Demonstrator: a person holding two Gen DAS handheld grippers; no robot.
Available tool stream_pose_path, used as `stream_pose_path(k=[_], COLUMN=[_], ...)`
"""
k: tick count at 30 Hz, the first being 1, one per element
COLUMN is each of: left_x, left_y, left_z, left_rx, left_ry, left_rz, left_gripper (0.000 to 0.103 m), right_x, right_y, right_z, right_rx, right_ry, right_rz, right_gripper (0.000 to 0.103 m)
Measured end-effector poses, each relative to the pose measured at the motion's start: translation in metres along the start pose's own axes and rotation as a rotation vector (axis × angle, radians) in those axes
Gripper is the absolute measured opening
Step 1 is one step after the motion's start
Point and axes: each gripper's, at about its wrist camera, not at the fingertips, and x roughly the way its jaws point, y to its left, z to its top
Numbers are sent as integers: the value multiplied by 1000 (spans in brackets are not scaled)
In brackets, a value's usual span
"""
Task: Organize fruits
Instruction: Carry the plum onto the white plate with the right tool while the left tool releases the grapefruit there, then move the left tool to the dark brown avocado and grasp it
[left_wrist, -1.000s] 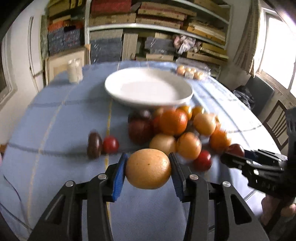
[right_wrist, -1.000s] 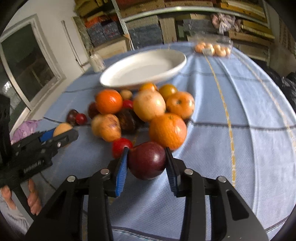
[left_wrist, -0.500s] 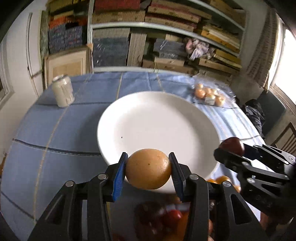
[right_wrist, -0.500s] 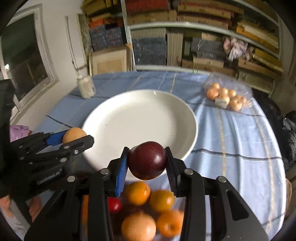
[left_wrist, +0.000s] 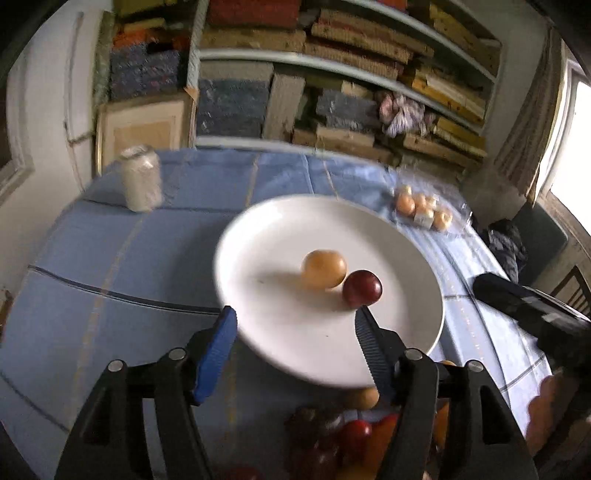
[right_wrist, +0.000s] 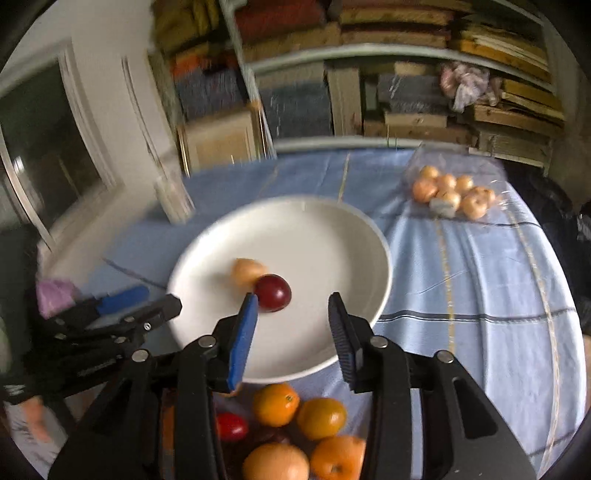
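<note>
A white plate sits mid-table on the blue cloth. On it lie a yellow-orange fruit and a dark red plum, touching each other. My left gripper hovers over the plate's near rim, its jaws opening with nothing between them. My right gripper hangs over the same rim, jaws opening too, the plum just beyond its left finger. A pile of oranges and small red fruits lies on the cloth below both grippers.
A pale jar stands at the back left of the table. A clear bag of small onions lies back right. Cluttered shelves rise behind the table. A person's hand holds the left gripper's handle.
Both grippers carried their fruit from the pile to above the plate, then let go. The yellow-orange fruit and the plum now rest on the plate.
</note>
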Motion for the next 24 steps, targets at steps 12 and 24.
stream_pose_path(k=[12, 24], left_x=[-66, -61], left_y=[57, 33], left_z=[-120, -122], left_rx=[-100, 52], left_ry=[42, -24], left_rz=[91, 186], left_gripper=[86, 86], right_x=[-82, -85], right_y=[-2, -2], right_z=[-132, -149], right_rx=[80, 79], right_ry=[-28, -19], right_rz=[22, 9], right_gripper=[79, 83])
